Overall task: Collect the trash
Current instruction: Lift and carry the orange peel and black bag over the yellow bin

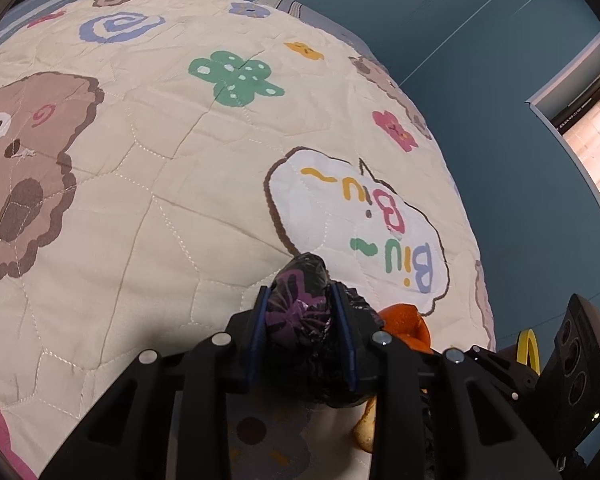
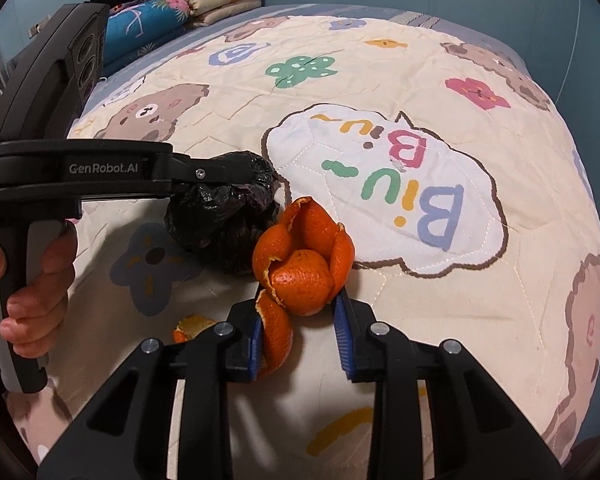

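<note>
My left gripper [image 1: 300, 304] is shut on a crumpled black plastic bag [image 1: 300, 308] with purple print, held just above the quilt. The bag also shows in the right wrist view [image 2: 220, 224], with the left gripper [image 2: 240, 172] clamped on its top. My right gripper [image 2: 300, 312] is shut on a large orange peel [image 2: 304, 252], which sits between its blue pads right beside the bag. The peel shows at the lower right in the left wrist view [image 1: 404, 324]. A small loose peel piece [image 2: 188, 326] lies on the quilt to the left of the right gripper.
A cream quilted bedspread [image 2: 420, 80] with bear, flower and "Biu Biu" prints covers the bed. Folded bedding and pillows [image 2: 188, 4] are stacked at the far left end. A blue wall [image 1: 480, 60] and a window [image 1: 596, 148] lie beyond the bed's right edge.
</note>
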`<action>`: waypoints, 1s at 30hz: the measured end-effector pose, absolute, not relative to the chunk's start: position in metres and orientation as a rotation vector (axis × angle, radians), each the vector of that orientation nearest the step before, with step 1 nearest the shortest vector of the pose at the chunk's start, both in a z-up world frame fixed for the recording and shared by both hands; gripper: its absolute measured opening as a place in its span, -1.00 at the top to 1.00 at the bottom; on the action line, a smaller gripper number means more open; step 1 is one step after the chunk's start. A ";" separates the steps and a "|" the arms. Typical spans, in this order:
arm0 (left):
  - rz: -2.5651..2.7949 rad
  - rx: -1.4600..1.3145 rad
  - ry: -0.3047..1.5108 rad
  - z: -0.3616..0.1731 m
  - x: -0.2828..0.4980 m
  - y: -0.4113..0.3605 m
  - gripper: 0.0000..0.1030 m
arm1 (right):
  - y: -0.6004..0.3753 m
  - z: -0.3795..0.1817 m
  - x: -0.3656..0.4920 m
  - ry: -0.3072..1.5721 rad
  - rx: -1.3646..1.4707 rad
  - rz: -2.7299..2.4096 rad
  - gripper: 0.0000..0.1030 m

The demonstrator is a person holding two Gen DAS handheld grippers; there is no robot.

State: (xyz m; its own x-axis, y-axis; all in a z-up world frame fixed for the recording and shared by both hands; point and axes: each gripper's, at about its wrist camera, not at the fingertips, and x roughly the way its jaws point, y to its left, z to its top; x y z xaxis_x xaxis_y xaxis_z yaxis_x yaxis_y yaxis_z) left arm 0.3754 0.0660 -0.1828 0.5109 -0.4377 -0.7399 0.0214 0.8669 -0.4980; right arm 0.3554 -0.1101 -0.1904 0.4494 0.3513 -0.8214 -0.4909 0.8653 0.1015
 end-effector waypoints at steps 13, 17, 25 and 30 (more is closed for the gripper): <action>-0.331 -0.459 0.962 -0.164 0.364 0.064 0.53 | -0.133 -0.179 0.337 1.010 -0.089 0.507 0.46; -0.339 -0.440 0.939 -0.155 0.357 0.062 0.54 | -0.141 -0.170 0.326 1.006 -0.071 0.503 0.46; -0.364 -0.370 0.898 -0.130 0.337 0.044 0.54 | -0.159 -0.148 0.298 0.992 -0.048 0.498 0.46; -0.384 -0.345 0.885 -0.114 0.320 0.032 0.54 | -0.175 -0.134 0.276 0.987 -0.028 0.481 0.46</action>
State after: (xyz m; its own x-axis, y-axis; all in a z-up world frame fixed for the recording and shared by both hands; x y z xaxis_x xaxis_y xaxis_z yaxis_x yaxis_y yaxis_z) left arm 0.3203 0.0321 -0.1142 0.5744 -0.4601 -0.6771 0.1803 0.8779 -0.4436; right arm 0.2758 -0.1749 -0.1335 0.4551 0.3776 -0.8064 -0.4026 0.8950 0.1919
